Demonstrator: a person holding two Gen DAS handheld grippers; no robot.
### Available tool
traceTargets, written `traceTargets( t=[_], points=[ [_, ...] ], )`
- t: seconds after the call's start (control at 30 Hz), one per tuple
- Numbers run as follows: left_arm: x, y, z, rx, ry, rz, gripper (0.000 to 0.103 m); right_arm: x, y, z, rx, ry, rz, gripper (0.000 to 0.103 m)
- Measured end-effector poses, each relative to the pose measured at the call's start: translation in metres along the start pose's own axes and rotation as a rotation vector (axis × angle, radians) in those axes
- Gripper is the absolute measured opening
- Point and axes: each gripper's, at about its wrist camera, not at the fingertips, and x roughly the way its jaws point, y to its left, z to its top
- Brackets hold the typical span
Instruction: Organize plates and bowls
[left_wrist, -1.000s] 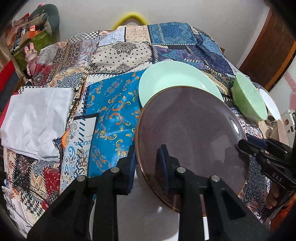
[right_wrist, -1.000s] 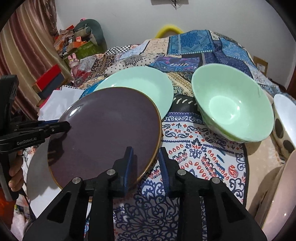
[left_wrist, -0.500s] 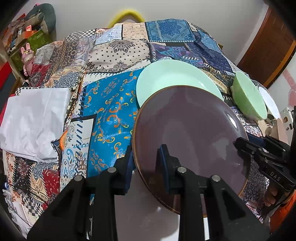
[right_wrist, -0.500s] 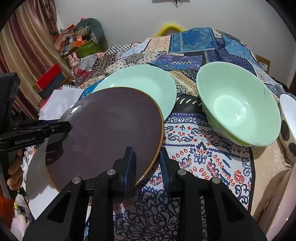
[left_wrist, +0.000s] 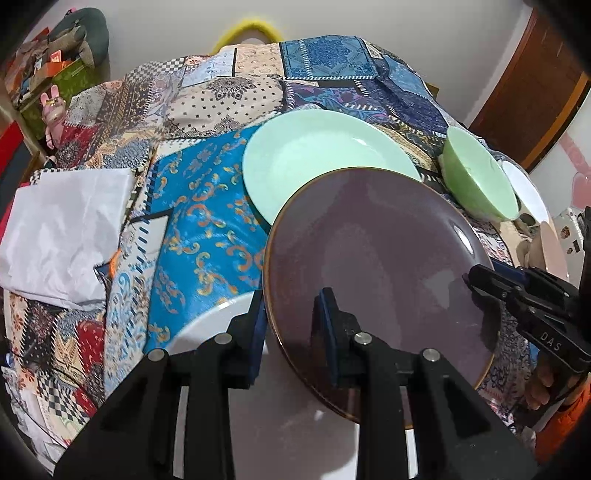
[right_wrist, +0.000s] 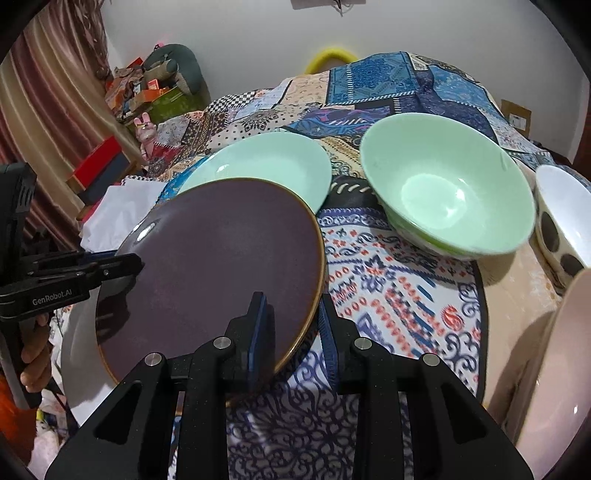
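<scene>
Both grippers clamp the dark purple round plate with a thin gold rim (left_wrist: 376, 266), one on each side. Left gripper (left_wrist: 291, 314): jaws pinch the plate's near-left rim. Right gripper (right_wrist: 291, 317): jaws pinch its near-right rim; that view also shows the left gripper's fingertips at the plate's left edge.

Change over the last second: in the left wrist view the purple plate has slid slightly left, and more of the pale white plate (left_wrist: 207, 325) beneath it now shows at lower left. The mint-green shallow plate (left_wrist: 317, 162) sits higher in the frame than before. Grip unchanged on both sides. Judgement: the plate is held in the air and being carried, probably toward the green plate for stacking; not yet set down.

Where it is: centre of both views, tilted, its far edge overlapping the green plate in the picture; contact cannot be told.

Surface: table under a patchwork cloth of blue, beige and red prints (left_wrist: 207, 229). Mint-green deep bowl (right_wrist: 447, 188) at right of centre, white bowl with dark spots (right_wrist: 565, 221) at far right edge. White folded cloth (left_wrist: 62, 229) at left.

Room: plain pale wall, striped curtain upper left, clutter of boxes and a toy behind.
</scene>
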Motion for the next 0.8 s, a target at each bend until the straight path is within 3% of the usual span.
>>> traceTargets(
  t=[0.8],
  points=[
    [-0.053, -0.064, -0.050, 0.032, -0.050, -0.032, 0.027, -0.074, -0.016, -0.038, 0.015, -0.071, -0.047, 0.026]
  ],
)
